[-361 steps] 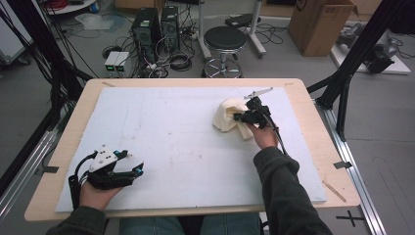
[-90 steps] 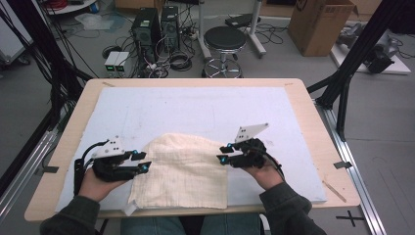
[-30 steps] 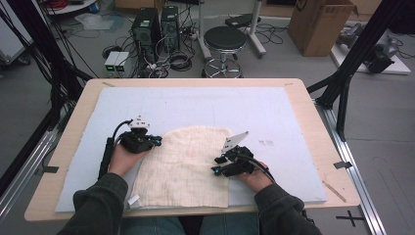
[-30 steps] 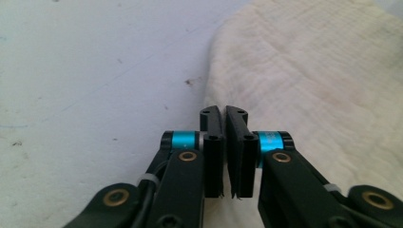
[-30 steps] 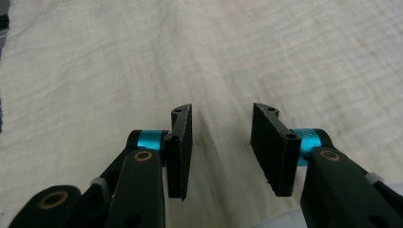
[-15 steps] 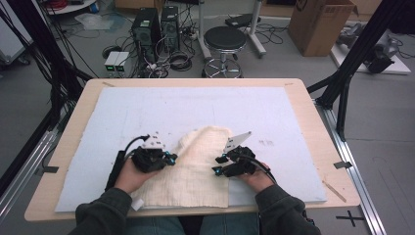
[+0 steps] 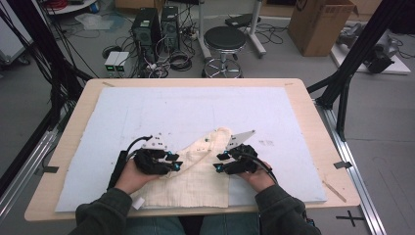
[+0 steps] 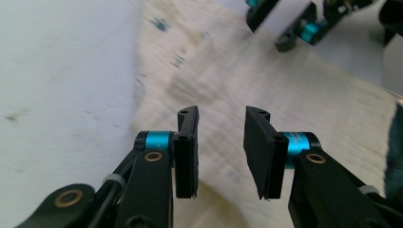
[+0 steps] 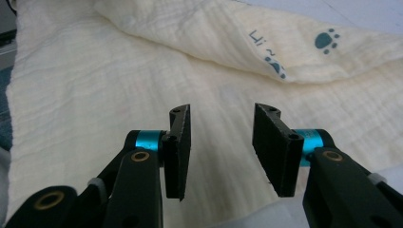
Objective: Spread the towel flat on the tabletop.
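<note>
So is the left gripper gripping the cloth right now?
Apart. In the left gripper view, the left gripper has jaws parted, just opened, nothing between; the cloth lies beyond.

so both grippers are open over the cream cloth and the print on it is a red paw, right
Not quite: the paw print is dark blue-grey, not red, as the right gripper view shows. The rest holds: the left gripper, whose jaws have just been opening, and the right gripper both stand open over the cream cloth, with nothing pinched between the jaws.
</note>
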`<act>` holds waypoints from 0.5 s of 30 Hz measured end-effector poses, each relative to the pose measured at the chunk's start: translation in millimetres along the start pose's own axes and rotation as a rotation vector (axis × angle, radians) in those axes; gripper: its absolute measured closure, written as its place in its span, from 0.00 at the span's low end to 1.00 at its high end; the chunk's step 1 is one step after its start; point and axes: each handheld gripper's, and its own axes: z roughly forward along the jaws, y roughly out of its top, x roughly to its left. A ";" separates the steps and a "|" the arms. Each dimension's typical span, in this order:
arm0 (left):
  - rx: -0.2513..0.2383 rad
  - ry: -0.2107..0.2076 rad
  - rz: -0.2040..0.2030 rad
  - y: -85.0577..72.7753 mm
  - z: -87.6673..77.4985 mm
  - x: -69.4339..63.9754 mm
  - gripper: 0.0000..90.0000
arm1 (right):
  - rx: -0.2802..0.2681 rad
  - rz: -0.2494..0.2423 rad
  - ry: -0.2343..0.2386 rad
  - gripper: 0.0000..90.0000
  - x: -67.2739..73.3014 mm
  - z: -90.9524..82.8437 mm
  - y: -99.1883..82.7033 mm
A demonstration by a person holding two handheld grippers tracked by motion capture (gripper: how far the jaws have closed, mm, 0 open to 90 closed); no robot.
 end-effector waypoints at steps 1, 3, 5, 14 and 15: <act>-0.006 0.017 -0.013 1.6 0.1 2.5 0.73 | -0.004 -0.004 -0.004 0.64 -1.6 -0.5 -0.3; -0.004 0.058 -0.038 4.4 4.0 8.6 0.73 | -0.007 0.002 -0.012 0.64 -2.2 -1.6 -0.5; 0.025 0.082 -0.040 5.4 11.5 12.4 0.72 | -0.006 0.007 -0.017 0.64 -3.2 -2.5 -0.8; 0.161 0.084 -0.018 1.5 39.6 18.8 0.78 | 0.021 0.024 -0.036 0.63 -9.7 -4.0 -8.3; 0.168 0.086 -0.016 0.7 40.7 18.8 0.82 | 0.029 0.022 -0.036 0.62 -9.4 -3.6 -8.8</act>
